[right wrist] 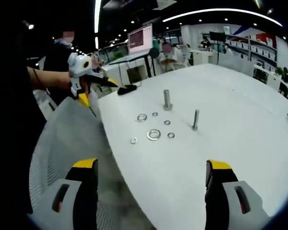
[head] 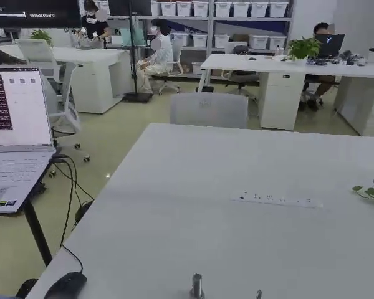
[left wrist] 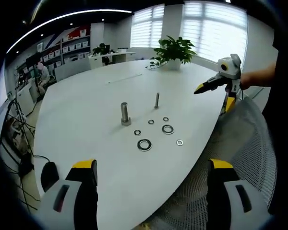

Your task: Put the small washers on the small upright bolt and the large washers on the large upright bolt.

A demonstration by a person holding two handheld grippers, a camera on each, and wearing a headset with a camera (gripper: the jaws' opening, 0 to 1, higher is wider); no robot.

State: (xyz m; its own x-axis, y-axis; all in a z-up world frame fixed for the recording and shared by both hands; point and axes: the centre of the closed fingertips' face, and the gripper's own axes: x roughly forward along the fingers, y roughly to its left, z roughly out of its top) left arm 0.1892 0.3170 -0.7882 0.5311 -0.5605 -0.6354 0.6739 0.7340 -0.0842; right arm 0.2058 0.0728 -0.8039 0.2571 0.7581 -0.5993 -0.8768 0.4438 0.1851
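The large upright bolt (left wrist: 125, 114) (right wrist: 167, 99) (head: 197, 285) and the thin small bolt (left wrist: 157, 100) (right wrist: 196, 119) (head: 258, 293) stand on the white table (left wrist: 86, 100). Loose washers lie flat in front of them: two large ones (left wrist: 144, 144) (left wrist: 168, 129) (right wrist: 153, 134) (right wrist: 142, 117) and several small ones (left wrist: 137, 132) (right wrist: 171, 135). My left gripper (left wrist: 151, 191) (right wrist: 111, 83) is open and empty, held back off the table's edge. My right gripper (right wrist: 151, 191) (left wrist: 198, 90) is also open and empty, off the table on the other side of the washers.
A grey mesh chair back (left wrist: 240, 143) (right wrist: 67, 139) sits between the grippers and the table edge. A black mouse (head: 65, 285) (left wrist: 49, 173) lies near the table corner. A power strip (head: 274, 199) and a potted plant (left wrist: 173, 50) stand farther back. A laptop (head: 15, 124) is at the left.
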